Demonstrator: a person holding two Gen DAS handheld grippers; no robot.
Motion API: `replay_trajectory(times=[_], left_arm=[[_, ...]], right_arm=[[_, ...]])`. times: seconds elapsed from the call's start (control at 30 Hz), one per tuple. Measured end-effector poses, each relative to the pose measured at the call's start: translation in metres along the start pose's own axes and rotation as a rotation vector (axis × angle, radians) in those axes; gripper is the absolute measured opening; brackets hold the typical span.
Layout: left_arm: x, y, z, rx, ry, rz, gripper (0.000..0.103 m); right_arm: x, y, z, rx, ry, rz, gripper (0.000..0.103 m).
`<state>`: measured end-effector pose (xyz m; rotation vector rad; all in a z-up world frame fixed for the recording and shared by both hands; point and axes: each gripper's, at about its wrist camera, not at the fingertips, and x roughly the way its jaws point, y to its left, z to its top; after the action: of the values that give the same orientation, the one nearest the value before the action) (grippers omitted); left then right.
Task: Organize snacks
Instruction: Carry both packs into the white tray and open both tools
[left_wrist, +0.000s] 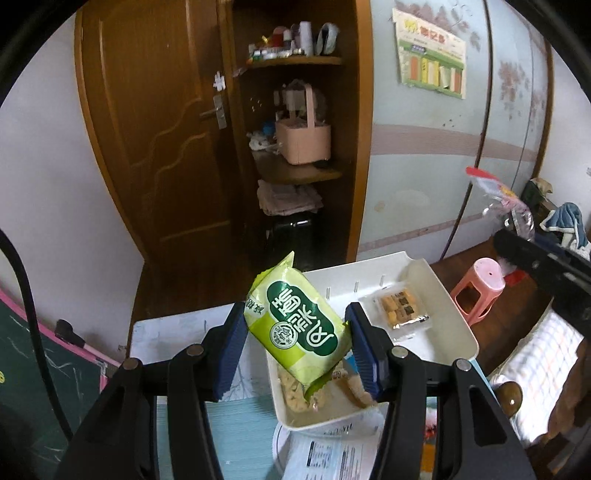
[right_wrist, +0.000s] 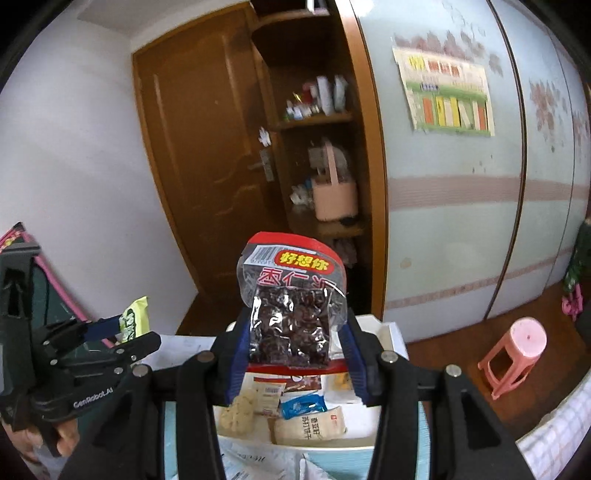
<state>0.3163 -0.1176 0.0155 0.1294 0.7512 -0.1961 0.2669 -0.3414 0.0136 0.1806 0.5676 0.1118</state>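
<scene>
My left gripper (left_wrist: 295, 347) is shut on a green snack packet (left_wrist: 301, 326) and holds it tilted above the near end of a white tray (left_wrist: 454, 314). A clear cracker packet (left_wrist: 400, 308) lies in the tray's far part, and pale snacks (left_wrist: 291, 395) lie below the green packet. My right gripper (right_wrist: 291, 354) is shut on a clear bag of dark dried fruit with a red header (right_wrist: 291, 302), held above the white tray (right_wrist: 391, 336). Several small packets (right_wrist: 303, 404) lie in the tray below it. The left gripper (right_wrist: 110, 332) with the green packet (right_wrist: 135, 317) shows at the left of the right wrist view.
A brown door (left_wrist: 159, 140) and open shelves with a pink basket (left_wrist: 304, 142) stand behind the table. A pink stool (left_wrist: 478, 291) stands on the floor at right. Papers (left_wrist: 325, 454) lie on the table's near edge. A chalkboard (left_wrist: 33, 369) leans at left.
</scene>
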Motion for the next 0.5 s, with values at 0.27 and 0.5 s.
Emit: replay_trajectory(times=[0.27,0.5], left_arm=[[0.056,-0.008,-0.01,0.004,0.061,-0.01,0.098],[0.063,-0.01,-0.023,0.017,0.092,0.012,0.098]], right_arm=[[0.075,-0.02,-0.021,0.093,0.212,0.025,0.058],[0.075,-0.019,-0.033,0.074,0.242,0.027,0.059]])
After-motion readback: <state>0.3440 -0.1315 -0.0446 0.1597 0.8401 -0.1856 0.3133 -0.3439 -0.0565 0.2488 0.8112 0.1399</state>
